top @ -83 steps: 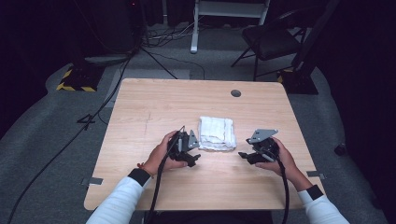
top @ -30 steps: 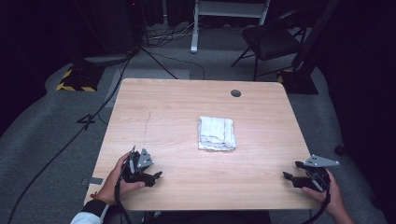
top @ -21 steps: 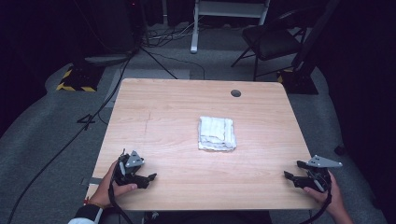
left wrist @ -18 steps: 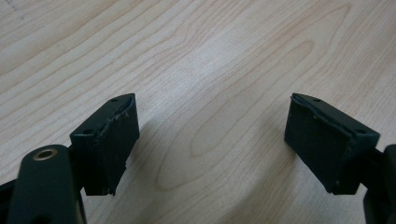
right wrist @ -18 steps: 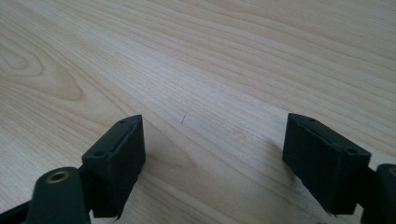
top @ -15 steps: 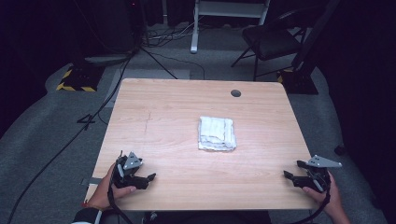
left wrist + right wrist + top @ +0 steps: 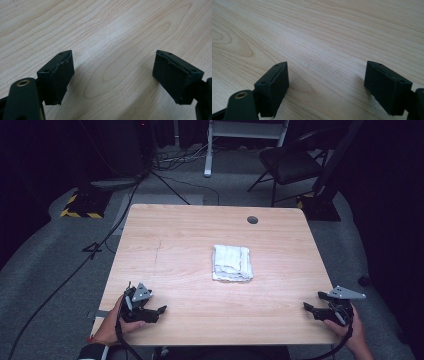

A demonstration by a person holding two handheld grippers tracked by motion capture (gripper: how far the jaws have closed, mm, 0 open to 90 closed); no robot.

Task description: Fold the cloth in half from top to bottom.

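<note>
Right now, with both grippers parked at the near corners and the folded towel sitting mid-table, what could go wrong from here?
The right gripper sits close to the table edge; a nudge might tip it off. The folded towel lies loose, so a one-sided grab could unfold it. The left gripper has a trailing cable that might snag at the table's near edge.

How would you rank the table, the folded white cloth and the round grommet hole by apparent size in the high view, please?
1. Table, by far the largest.
2. Folded white cloth.
3. Round grommet hole, smallest.
</note>
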